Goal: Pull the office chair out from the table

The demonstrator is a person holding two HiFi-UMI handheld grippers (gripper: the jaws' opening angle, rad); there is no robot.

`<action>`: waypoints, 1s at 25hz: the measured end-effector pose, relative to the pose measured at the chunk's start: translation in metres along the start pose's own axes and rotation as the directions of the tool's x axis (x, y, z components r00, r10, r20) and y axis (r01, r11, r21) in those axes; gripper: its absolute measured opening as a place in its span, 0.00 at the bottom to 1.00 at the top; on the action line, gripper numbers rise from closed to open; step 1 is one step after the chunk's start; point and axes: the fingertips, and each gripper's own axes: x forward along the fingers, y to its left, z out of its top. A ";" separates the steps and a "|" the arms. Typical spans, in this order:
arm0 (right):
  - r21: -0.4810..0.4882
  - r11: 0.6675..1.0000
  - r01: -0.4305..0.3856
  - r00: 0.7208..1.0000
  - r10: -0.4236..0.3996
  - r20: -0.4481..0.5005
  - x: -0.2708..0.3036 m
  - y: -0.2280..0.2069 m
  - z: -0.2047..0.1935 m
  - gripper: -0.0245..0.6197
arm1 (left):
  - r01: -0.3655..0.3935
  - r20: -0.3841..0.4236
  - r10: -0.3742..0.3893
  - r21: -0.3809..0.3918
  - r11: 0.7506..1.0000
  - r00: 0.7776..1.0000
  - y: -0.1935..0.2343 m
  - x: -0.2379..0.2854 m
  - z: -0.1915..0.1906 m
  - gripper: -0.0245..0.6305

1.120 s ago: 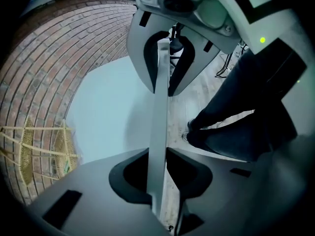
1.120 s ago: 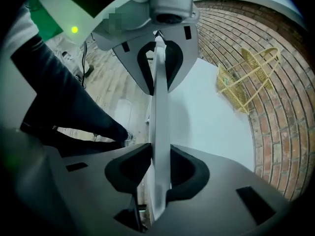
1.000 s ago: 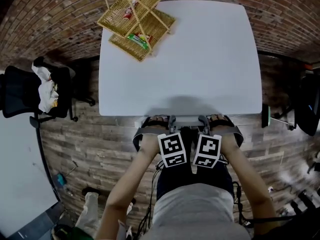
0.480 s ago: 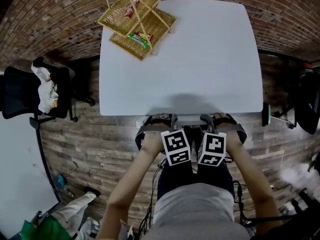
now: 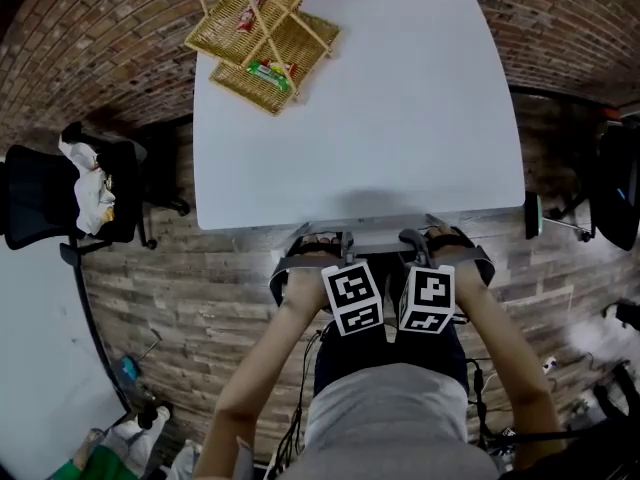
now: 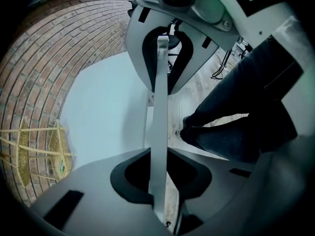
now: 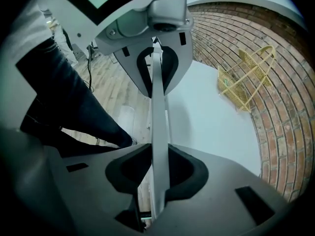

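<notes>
The office chair is tucked under the white table; only its grey backrest top and armrests show at the table's near edge. My left gripper and right gripper point down side by side onto that top edge. In the left gripper view the backrest edge is a thin grey strip between the jaws of the left gripper, pads pressed on it. In the right gripper view the same strip is clamped in the right gripper.
A wicker basket with snack packets sits on the table's far left corner. A black chair with cloth on it stands at left, another dark chair at right. The person's legs stand right behind the chair on the wooden floor.
Both grippers have kept their place on the backrest top. A person in green at the lower left has moved across the floor.
</notes>
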 end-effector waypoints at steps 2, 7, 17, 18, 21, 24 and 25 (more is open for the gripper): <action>0.000 1.000 0.005 1.000 -0.005 0.006 -0.003 0.007 -0.001 0.18 | -0.001 0.000 0.001 0.001 1.000 1.000 -0.009 -0.002 0.001 0.16; 0.015 1.000 -0.013 1.000 0.013 0.017 -0.010 0.031 -0.001 0.18 | -0.006 -0.009 0.006 0.002 1.000 1.000 -0.035 -0.005 0.003 0.17; 0.019 0.999 -0.040 0.997 0.039 0.062 -0.031 0.110 0.000 0.18 | -0.004 -0.043 0.003 -0.019 1.000 0.999 -0.117 -0.016 0.004 0.17; 0.018 0.999 -0.044 0.997 0.042 0.066 -0.032 0.121 0.000 0.18 | -0.004 -0.047 0.003 -0.025 1.000 0.999 -0.128 -0.017 0.004 0.17; 0.007 0.999 -0.048 0.996 0.048 0.076 -0.039 0.152 -0.001 0.18 | -0.010 -0.053 0.008 -0.040 0.999 0.999 -0.159 -0.021 0.004 0.17; -0.006 0.999 -0.054 0.995 0.054 0.084 -0.045 0.182 -0.004 0.17 | -0.014 -0.058 0.012 -0.045 0.999 0.998 -0.189 -0.025 0.006 0.17; -0.010 0.998 -0.055 0.995 0.056 0.084 -0.047 0.192 -0.005 0.17 | -0.014 -0.057 0.012 -0.047 0.999 0.998 -0.199 -0.027 0.006 0.17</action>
